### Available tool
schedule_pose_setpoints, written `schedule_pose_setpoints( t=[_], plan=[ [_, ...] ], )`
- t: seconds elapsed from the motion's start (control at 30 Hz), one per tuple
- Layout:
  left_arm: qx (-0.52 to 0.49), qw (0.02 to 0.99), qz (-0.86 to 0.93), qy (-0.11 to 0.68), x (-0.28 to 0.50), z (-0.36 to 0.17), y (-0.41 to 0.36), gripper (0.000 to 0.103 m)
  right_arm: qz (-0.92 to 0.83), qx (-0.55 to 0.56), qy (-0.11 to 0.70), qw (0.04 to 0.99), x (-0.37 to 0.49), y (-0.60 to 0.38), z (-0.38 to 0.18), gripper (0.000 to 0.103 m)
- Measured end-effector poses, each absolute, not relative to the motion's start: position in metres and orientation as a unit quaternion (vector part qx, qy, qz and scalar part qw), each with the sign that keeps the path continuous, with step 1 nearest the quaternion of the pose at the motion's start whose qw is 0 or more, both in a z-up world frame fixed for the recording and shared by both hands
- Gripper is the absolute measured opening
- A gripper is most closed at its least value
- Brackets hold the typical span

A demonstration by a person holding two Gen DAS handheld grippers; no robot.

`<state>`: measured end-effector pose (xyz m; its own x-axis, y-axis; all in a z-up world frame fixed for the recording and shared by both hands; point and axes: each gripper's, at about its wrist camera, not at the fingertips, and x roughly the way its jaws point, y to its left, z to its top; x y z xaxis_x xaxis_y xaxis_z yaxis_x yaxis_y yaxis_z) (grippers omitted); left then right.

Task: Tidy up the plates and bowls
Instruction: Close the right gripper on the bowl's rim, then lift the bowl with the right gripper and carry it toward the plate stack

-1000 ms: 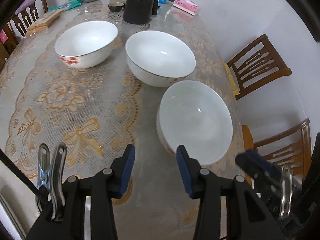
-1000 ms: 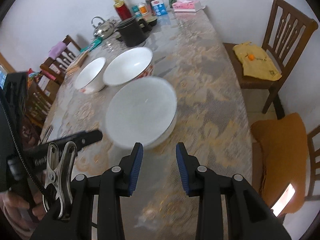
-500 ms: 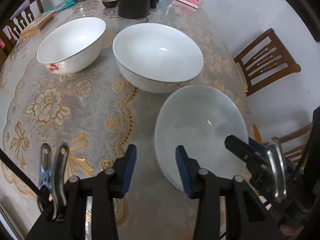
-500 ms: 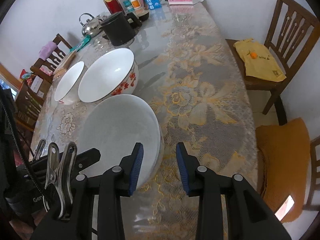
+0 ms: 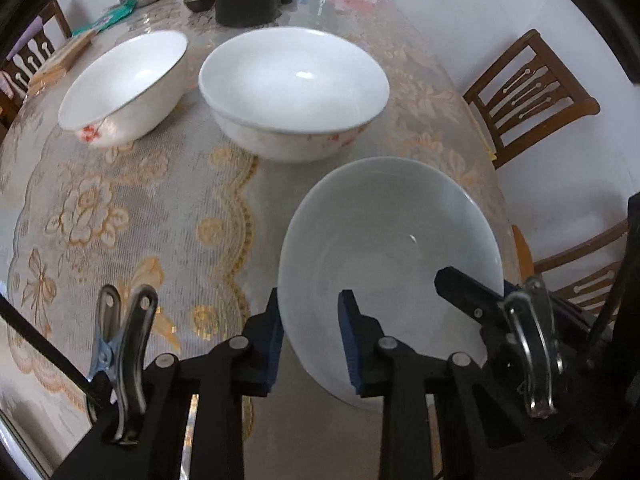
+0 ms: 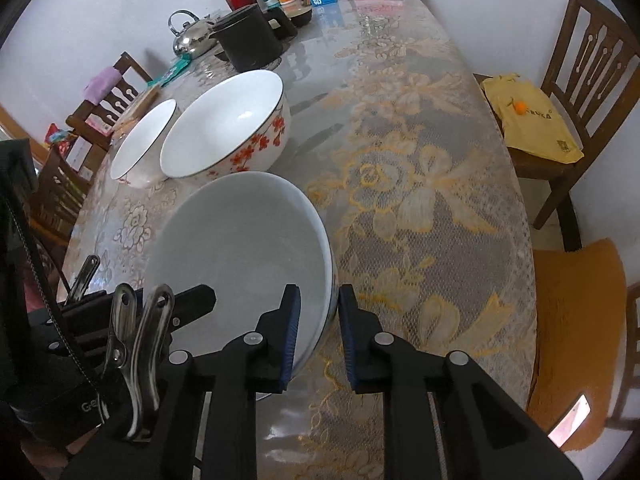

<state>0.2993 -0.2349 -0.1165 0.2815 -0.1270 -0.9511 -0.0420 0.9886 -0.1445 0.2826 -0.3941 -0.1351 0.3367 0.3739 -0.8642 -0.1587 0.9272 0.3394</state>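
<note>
Lace-covered dining bench (image 6: 420, 184): the nearest white bowl (image 5: 384, 264) sits at its near edge.
The left gripper (image 5: 310, 334) and right gripper (image 6: 318, 332) straddle opposite rims, fingers apart; uneven closing could tip it.

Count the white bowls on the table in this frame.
3. The nearest bowl has both grippers straddling opposite sides of its rim; the large floral bowl sits behind it, mid-table; the smaller bowl sits to that one's left. None appears hidden.

Black tongs (image 5: 308, 334); blue pads (image 6: 292, 334); silver screws.
</note>
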Motion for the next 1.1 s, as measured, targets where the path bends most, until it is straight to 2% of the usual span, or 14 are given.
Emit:
schedule_pose_setpoints(
  t=[1.1],
  plan=[
    [-0.081, 0.79, 0.03, 0.608, 0.104, -0.105, -0.127, 0.027, 0.284, 0.041, 0.568, 0.771, 0.127, -0.272, -0.126, 0.021]
  ],
)
